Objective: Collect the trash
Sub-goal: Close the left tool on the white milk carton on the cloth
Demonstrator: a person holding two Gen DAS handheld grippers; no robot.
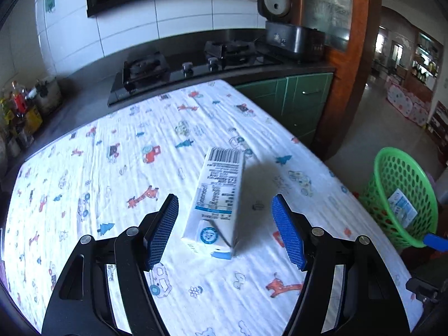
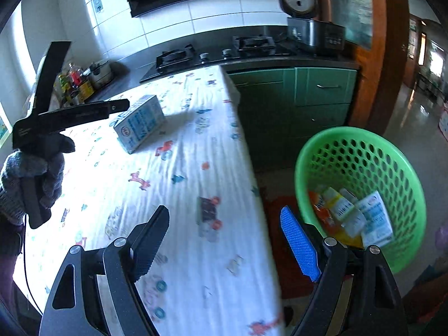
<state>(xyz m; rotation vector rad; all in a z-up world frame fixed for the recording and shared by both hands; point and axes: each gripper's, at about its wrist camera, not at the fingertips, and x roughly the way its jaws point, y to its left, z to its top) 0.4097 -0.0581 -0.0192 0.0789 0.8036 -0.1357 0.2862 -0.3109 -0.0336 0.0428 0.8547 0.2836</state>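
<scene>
One white-and-blue rectangular milk carton (image 1: 217, 198) lies flat on the cartoon-print cloth tabletop (image 1: 84, 168), long axis running away between the left gripper (image 1: 225, 224), jaws wide and empty. Right gripper (image 2: 224, 240), also wide, empty, hangs farther off beside the green perforated plastic basket (image 2: 364, 151).

My blue jaw pads (image 1: 288, 232) look rubbery and finely ridged on matt black plastic arms. The white printed cloth (image 1: 112, 184) lies crinkled; the white-and-blue paper carton (image 1: 215, 196) looks smooth. The green perforated plastic basket (image 2: 361, 145) shines slightly.
</scene>
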